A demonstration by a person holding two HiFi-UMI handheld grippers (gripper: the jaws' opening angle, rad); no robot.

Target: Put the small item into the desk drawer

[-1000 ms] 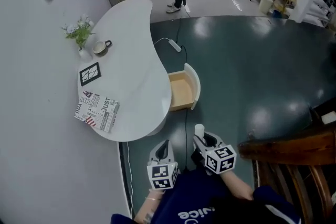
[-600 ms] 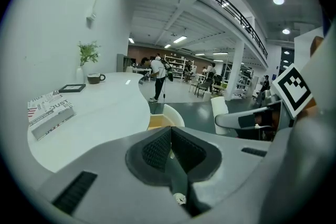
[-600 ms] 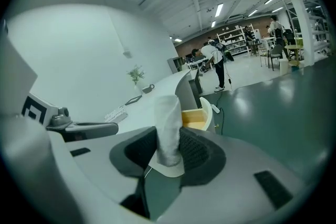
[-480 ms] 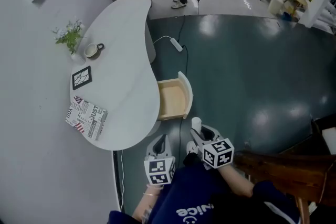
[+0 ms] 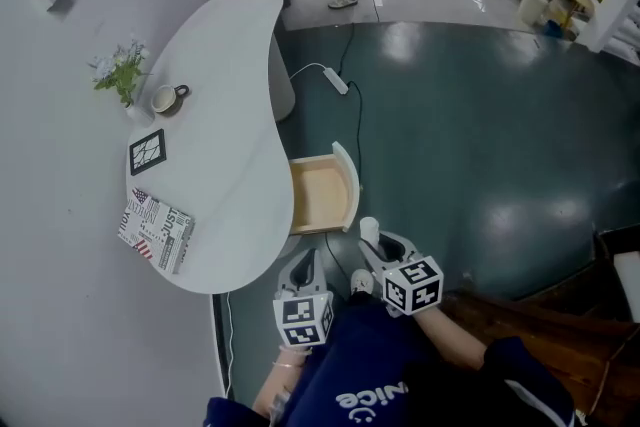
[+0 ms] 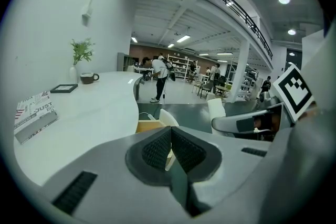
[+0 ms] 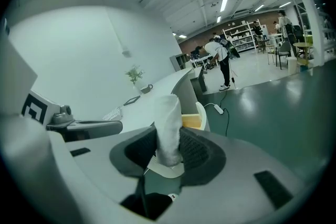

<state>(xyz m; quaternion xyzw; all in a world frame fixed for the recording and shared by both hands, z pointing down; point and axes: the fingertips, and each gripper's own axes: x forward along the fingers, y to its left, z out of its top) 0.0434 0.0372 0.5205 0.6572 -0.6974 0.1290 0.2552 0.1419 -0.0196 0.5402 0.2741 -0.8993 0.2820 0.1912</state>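
I am pinching the small white item [image 7: 168,118] upright between the pads of the right tool [image 5: 376,248], at lower centre of the head view, just below the open drawer [image 5: 322,199] of the desk [image 5: 215,155]. I am holding the left tool [image 6: 170,150] beside it, jaws pressed together.

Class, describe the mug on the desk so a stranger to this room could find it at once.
Find the curved white desk by the wall. At its wall side, beside the small plant, stands the mug: the only round, handled thing, unlike the flat picture frame nearby.
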